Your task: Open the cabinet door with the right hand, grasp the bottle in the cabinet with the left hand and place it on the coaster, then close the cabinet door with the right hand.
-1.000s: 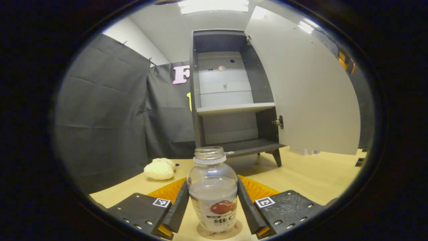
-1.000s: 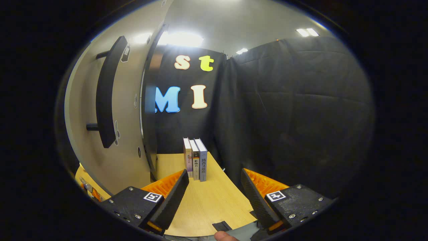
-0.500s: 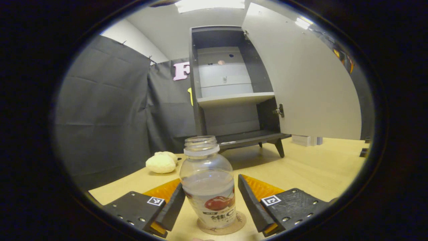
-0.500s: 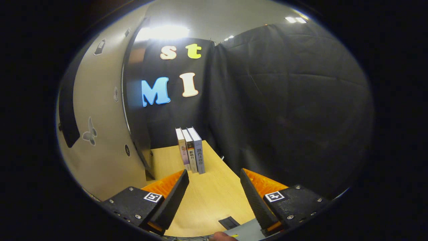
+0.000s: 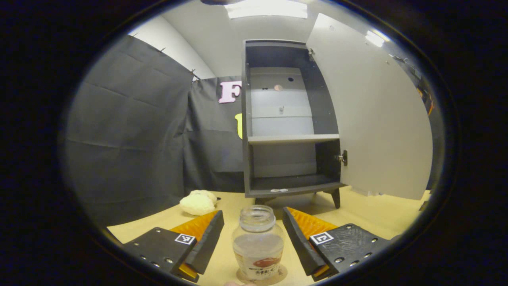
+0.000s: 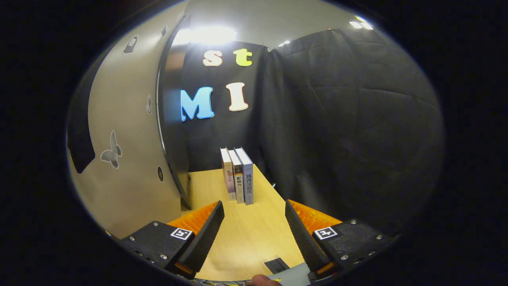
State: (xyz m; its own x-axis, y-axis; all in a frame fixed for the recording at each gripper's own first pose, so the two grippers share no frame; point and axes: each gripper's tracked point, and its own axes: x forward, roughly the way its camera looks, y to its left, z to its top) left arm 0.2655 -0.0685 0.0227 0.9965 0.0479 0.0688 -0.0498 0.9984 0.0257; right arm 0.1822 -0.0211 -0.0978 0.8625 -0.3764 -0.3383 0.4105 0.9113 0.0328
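1. On the round coaster (image 5: 258, 275) at the near edge of the wooden table (image 5: 373, 214) stands the bottle (image 5: 258, 242), upright, with no cap on its wide mouth. The left gripper (image 5: 254, 242) has its fingers spread to either side of the bottle, clear of the glass-like wall and not touching it.
2. My guess is that the bottle is light and fairly stiff: clear plastic, partly filled with clear liquid. The smooth wall may be slippery, and the open mouth would spill if it were tipped. The belly below the neck, where the label gives some grip, looks like the best place to hold it.
3. Its label shows a red fruit picture and some characters, too small to read.
4. The right gripper (image 6: 254, 234) is spread wide and holds nothing. It sits beside the outer face of the open cabinet door (image 6: 127, 167), whose dark handle (image 6: 79, 147) lies at the left edge. The door carries butterfly stickers (image 6: 111, 149).
5. Three books (image 6: 238, 174) stand upright on the table beyond; their spine lettering is too small to read with confidence.
6. The cabinet (image 5: 289, 119) stands open with bare shelves, so closing the door appears to be what remains.
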